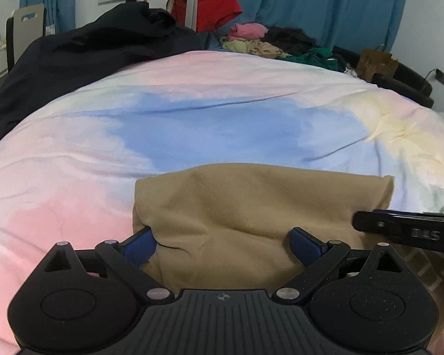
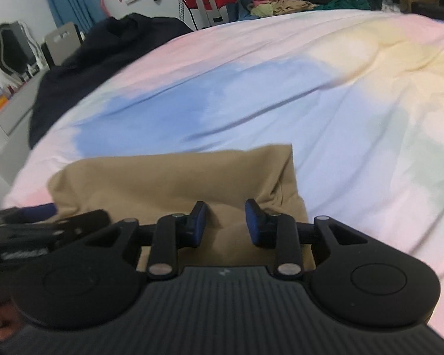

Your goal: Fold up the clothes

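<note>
Tan garment [image 1: 251,204] is laid on a pastel duvet [image 1: 192,118], near its front edge, folded into a rough rectangle with a rounded fold along the far side. Soft creases are seen across its near half.

In the left wrist view, the left gripper [image 1: 224,247] is held over the near part of the garment, jaws spread wide. The blue pads [image 1: 140,244] are set far apart, one at the cloth's left edge and one over its middle; no cloth is pinched between them. At the right edge of this view, part of the right gripper [image 1: 405,230] is seen as a black bar over the garment's right corner.

In the right wrist view, the right gripper [image 2: 226,223] is pointed down over the garment's right part. Its jaws are partly closed, with a clear gap left between the pads [image 2: 199,222]; tan cloth is seen through that gap, but nothing is clamped. Whether the tips touch the fabric cannot be told. The view is slightly blurred.

A dark garment [image 1: 88,56] is heaped at the duvet's far left. A pile of mixed clothes [image 1: 269,41] is seen at the far side, beside a red garment [image 1: 216,6] on a stand. Blue curtains [image 1: 325,6] are hung behind.
</note>
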`<act>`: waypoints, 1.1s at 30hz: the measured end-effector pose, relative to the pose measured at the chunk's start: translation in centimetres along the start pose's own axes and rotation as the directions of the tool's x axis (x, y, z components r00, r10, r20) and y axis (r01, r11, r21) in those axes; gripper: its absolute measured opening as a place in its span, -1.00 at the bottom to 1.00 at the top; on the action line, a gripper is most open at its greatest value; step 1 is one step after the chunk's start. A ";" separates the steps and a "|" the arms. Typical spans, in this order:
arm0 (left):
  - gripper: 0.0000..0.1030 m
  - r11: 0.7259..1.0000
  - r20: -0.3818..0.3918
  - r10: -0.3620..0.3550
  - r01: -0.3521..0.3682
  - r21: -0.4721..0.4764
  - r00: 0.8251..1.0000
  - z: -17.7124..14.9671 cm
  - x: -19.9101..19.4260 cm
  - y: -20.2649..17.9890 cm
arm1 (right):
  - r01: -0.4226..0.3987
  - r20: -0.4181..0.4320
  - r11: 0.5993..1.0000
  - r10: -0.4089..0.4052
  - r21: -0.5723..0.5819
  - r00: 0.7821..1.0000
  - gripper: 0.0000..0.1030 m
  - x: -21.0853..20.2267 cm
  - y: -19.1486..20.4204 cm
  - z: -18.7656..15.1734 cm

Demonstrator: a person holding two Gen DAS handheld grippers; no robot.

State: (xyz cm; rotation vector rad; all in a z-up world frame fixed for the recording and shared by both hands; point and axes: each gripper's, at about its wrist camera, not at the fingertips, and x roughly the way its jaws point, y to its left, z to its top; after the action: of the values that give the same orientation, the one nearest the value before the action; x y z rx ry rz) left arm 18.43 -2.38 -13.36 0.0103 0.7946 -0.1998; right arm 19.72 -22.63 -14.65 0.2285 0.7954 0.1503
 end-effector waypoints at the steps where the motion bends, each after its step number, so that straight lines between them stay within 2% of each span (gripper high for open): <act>1: 0.90 1.000 0.002 0.000 0.000 -0.001 1.000 0.0 0.0 0.0 | 0.005 0.006 1.000 -0.005 -0.005 1.000 -0.39 0.2 0.1 0.0; 8: 0.88 1.000 0.025 0.017 -0.017 0.019 1.000 -0.4 -1.3 -0.8 | 0.006 0.025 1.000 -0.006 -0.005 1.000 -0.38 -1.3 0.3 -0.2; 15: 0.88 1.000 0.106 -0.013 0.012 0.009 0.994 -1.9 -7.1 -1.6 | 0.005 0.086 0.997 0.002 -0.081 0.996 -0.32 -7.2 2.3 -1.8; 19: 0.88 1.000 0.068 -0.009 0.010 -0.008 0.998 -3.4 -7.9 -2.0 | -0.006 0.097 0.999 0.011 -0.049 0.995 -0.32 -9.5 2.3 -2.9; 23: 0.91 1.000 0.000 0.023 -0.023 0.004 1.000 -4.6 -6.0 -2.3 | 0.024 0.054 0.999 -0.022 -0.040 0.998 -0.36 -8.8 1.7 -4.6; 26: 0.92 1.000 -0.006 0.026 -0.026 -0.007 1.000 -4.7 -5.5 -2.2 | 0.040 0.015 0.998 -0.039 -0.038 0.999 -0.37 -6.7 1.5 -5.6; 29: 0.91 1.000 0.000 0.019 -0.019 -0.024 1.000 -4.9 -6.2 -1.9 | 0.054 0.017 0.998 -0.053 -0.044 0.998 -0.38 -6.0 1.7 -5.8; 33: 0.85 0.991 0.028 -0.031 0.035 -0.128 0.999 -4.8 -9.4 -0.9 | 0.043 0.017 0.999 -0.043 -0.025 0.999 -0.38 -6.0 1.4 -5.8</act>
State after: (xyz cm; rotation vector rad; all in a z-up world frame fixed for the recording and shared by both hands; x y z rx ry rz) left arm 8.43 -1.19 -10.04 -0.1266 0.7811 -0.1794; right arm 11.28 -21.77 -14.12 0.1881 0.7812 0.1179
